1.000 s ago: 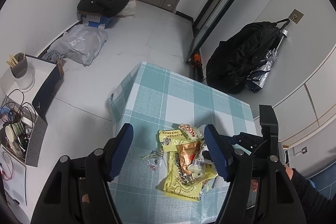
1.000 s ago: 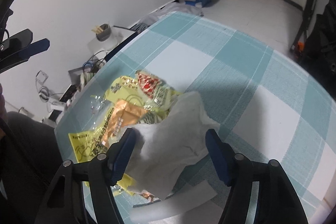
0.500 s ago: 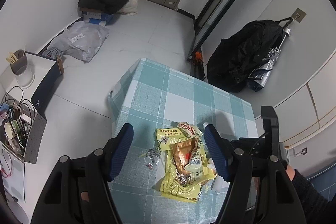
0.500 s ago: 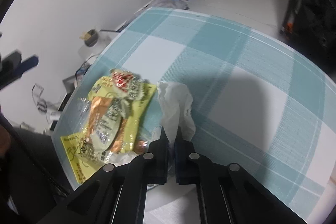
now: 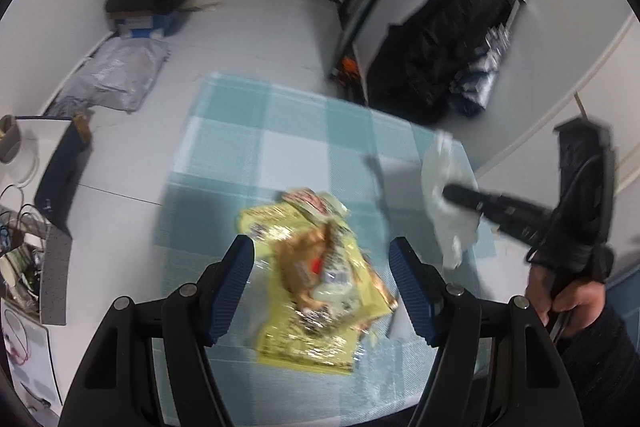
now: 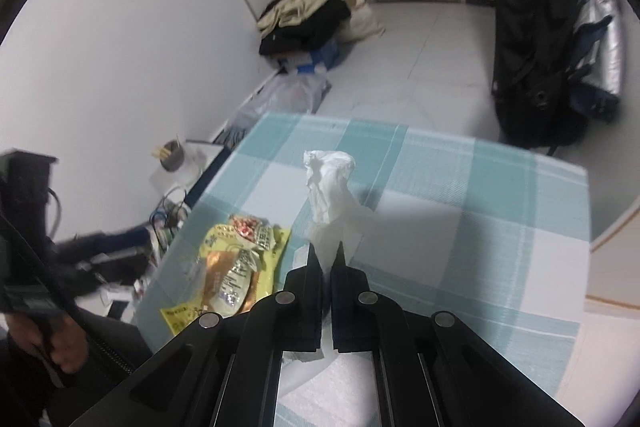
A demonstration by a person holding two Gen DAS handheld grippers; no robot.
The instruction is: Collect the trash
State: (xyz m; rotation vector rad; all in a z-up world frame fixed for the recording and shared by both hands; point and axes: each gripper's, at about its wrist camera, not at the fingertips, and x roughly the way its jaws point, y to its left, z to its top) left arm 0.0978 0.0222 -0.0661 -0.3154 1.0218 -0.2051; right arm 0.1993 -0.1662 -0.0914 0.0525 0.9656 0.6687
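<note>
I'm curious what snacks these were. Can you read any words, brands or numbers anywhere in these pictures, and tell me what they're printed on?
Nothing can be read for certain.
Yellow snack wrappers: printed characters show, too blurred to read.
Red-and-white packet on top of them: a label shows, illegible.
Blue-and-white box under the clothes pile on the floor: markings too small.
White tissue pinched in the right gripper: no print.

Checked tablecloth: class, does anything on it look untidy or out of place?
Yes. A heap of crumpled yellow snack wrappers lies near the tablecloth's near edge, and the right tool holds a crumpled white tissue above it.
</note>
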